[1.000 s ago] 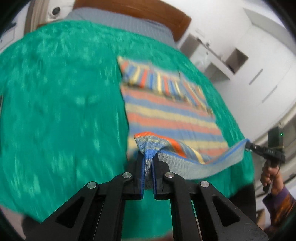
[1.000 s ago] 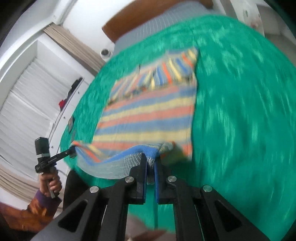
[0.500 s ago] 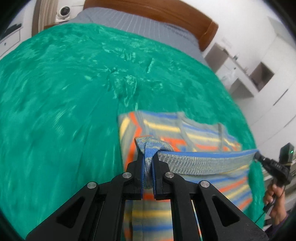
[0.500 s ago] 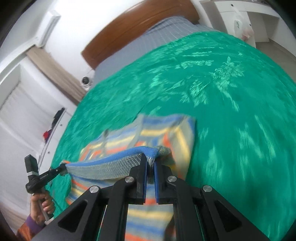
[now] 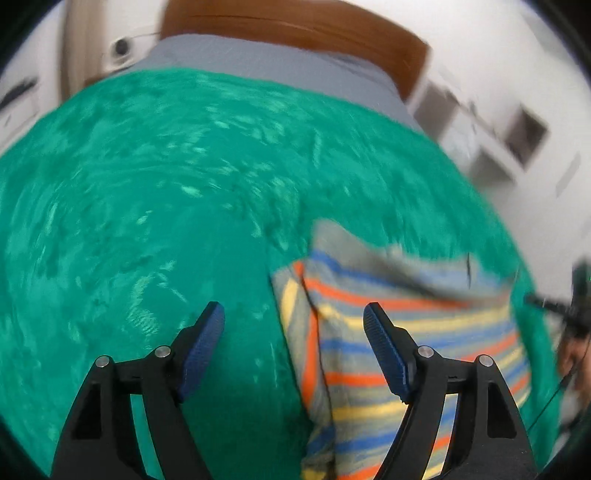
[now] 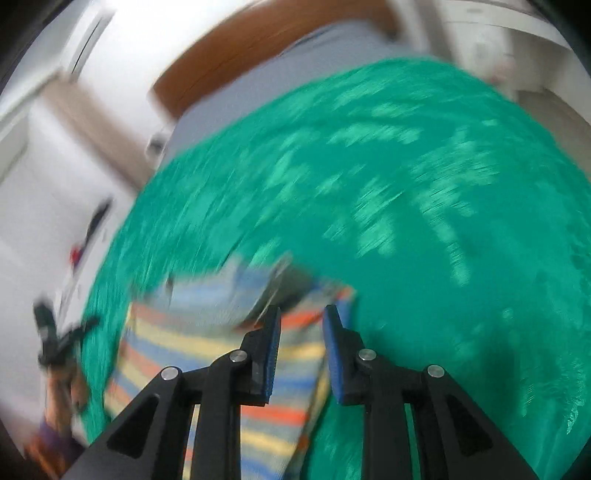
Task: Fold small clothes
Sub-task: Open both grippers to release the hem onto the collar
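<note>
A small knit garment (image 5: pixel 399 332) with orange, yellow, blue and grey stripes lies folded over on the green bedspread (image 5: pixel 147 206). My left gripper (image 5: pixel 293 314) is wide open above the garment's left edge and holds nothing. In the right wrist view the garment (image 6: pixel 207 343) lies below and left of my right gripper (image 6: pixel 301 314), which is open with a narrow gap over the garment's right corner. Both views are blurred by motion.
A wooden headboard (image 5: pixel 295 22) and grey sheet (image 5: pixel 266 62) are at the far end of the bed. White shelves (image 5: pixel 517 140) stand to the right. A white cabinet (image 6: pixel 44 206) stands to the left. The other hand-held gripper (image 6: pixel 55 339) shows at the edge.
Both grippers let go of the garment's hem and opened. The lifted edge now lies folded over the upper part of the garment.
</note>
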The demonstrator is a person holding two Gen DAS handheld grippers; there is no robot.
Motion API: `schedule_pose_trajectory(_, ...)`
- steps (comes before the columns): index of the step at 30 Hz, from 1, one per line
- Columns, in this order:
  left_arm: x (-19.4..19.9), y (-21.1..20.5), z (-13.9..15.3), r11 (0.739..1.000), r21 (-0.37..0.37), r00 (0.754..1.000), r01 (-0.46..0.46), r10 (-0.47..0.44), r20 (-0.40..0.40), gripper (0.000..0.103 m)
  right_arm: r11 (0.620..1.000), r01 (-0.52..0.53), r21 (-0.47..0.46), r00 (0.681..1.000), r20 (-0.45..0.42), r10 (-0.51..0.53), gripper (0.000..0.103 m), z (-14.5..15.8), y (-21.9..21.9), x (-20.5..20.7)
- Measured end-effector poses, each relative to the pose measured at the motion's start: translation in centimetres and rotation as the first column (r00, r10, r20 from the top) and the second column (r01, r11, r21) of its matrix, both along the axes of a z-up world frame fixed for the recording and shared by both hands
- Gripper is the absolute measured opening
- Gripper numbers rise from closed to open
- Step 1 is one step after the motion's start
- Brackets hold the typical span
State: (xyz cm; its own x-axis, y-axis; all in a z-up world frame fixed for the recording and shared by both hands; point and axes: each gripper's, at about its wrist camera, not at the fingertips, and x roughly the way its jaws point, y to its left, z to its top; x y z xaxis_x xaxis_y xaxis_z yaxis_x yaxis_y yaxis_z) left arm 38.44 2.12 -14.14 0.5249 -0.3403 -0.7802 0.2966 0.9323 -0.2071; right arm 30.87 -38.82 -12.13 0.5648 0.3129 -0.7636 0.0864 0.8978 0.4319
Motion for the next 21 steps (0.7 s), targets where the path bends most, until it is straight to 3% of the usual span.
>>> schedule_pose_trajectory(3, 0.4, -2.4, -0.8, 0.995, 0.083, 0.998, 0.060, -0.060, -0.005, 0.079, 0.992, -0.128, -0.013, 0.981, -0.146, 0.125, 0.025, -2.1, 2.9, 2.3)
schedule_pose_trajectory(6, -0.5, -3.4, -1.1, 0.996, 0.069, 0.998, 0.064, -0.063, -0.015, 0.079, 0.989, -0.150, 0.001, 0.967, -0.209, 0.147, 0.025, -4.0, 4.5, 5.5)
schedule_pose_trajectory(8, -1.4, -3.2, -1.5, 0.997, 0.058, 0.999, 0.044, -0.043, -0.022, 0.079, 0.997, -0.082, 0.001, 0.981, -0.175, 0.080, 0.025, -4.0, 4.8, 7.6)
schedule_pose_trajectory(9, -2.0, -2.8, -1.5, 0.998, 0.060, 0.999, 0.032, -0.031, -0.026, 0.079, 1.000, -0.006, -0.008, 0.993, -0.117, 0.005, 0.025, -3.6, 4.4, 8.5)
schedule_pose_trajectory(12, -4.5, -1.1, -1.3, 0.998, 0.060, 1.000, 0.016, -0.015, -0.013, 0.081, 0.991, 0.136, 0.001, 0.990, -0.025, -0.136, 0.026, -2.2, 3.4, 8.4)
schedule_pose_trajectory(14, -6.6, -0.3, -1.2, 0.998, 0.062, 1.000, 0.028, -0.028, 0.004, 0.088, 0.989, 0.139, 0.054, 0.990, 0.015, -0.140, 0.026, -1.1, 3.1, 7.0)
schedule_pose_trajectory(16, -8.7, 0.1, -1.5, 0.996, 0.081, 0.999, 0.037, -0.038, 0.021, 0.091, 0.996, 0.063, 0.056, 0.997, 0.040, -0.065, 0.030, 0.1, 3.9, 4.3)
schedule_pose_trajectory(18, -10.3, 0.1, -2.0, 0.993, 0.114, 0.999, 0.034, -0.038, 0.029, 0.091, 0.999, -0.028, 0.024, 0.999, 0.040, 0.027, 0.055, 1.0, 5.3, 0.7)
schedule_pose_trajectory(21, -12.1, 0.4, -2.8, 0.993, 0.119, 0.999, 0.020, -0.025, 0.037, 0.090, 0.994, -0.073, -0.084, 0.996, 0.052, 0.078, 0.064, 1.5, 6.4, -7.4)
